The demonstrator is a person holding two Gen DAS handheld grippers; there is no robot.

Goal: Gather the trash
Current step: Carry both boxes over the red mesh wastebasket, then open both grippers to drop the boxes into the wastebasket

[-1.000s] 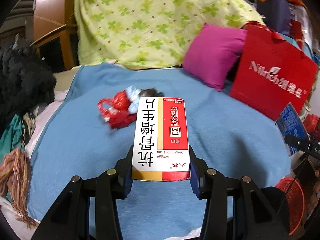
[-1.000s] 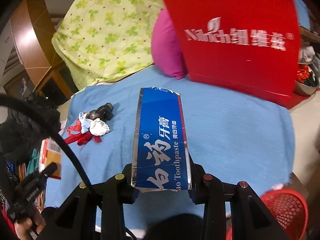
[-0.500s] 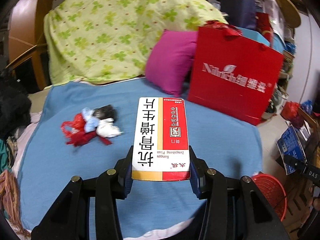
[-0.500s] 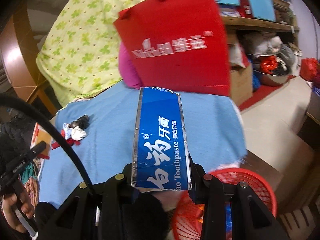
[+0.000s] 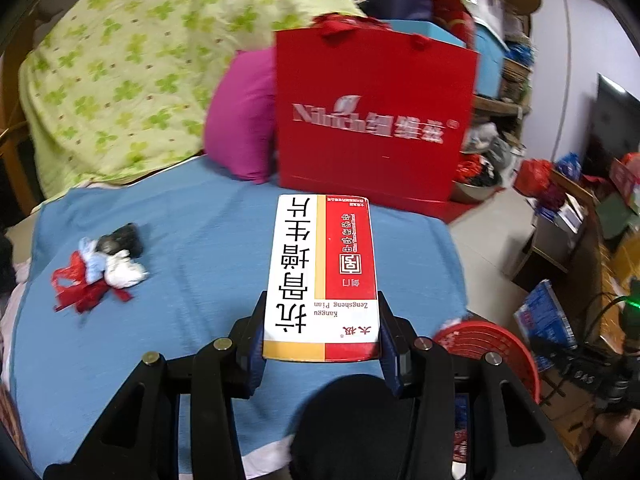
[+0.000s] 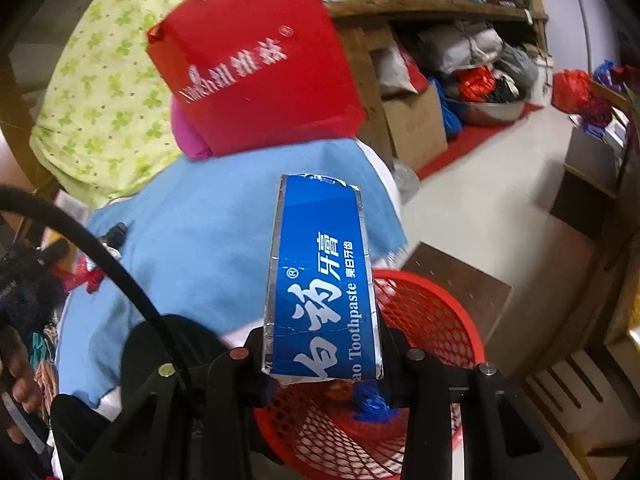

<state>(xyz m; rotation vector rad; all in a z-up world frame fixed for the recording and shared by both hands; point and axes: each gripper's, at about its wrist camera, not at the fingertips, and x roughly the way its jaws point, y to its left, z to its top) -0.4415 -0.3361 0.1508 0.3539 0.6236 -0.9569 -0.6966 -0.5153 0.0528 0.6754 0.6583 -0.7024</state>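
My left gripper is shut on a white and red medicine box, held above the blue bedspread. A pile of crumpled red, white and dark scraps lies on the spread to the left. My right gripper is shut on a blue toothpaste box, which hangs over a red mesh basket on the floor beside the bed. The same basket shows at lower right in the left wrist view. Something blue and orange lies inside it.
A red paper bag and a magenta pillow stand at the far side of the bed, before a green-patterned quilt. Cartons, shelves and bags crowd the floor at right. A person's hand shows at far left.
Both views have swung right, away from the bed middle toward its edge. The red basket has come under the toothpaste box, and the scrap pile has slid left in both views.
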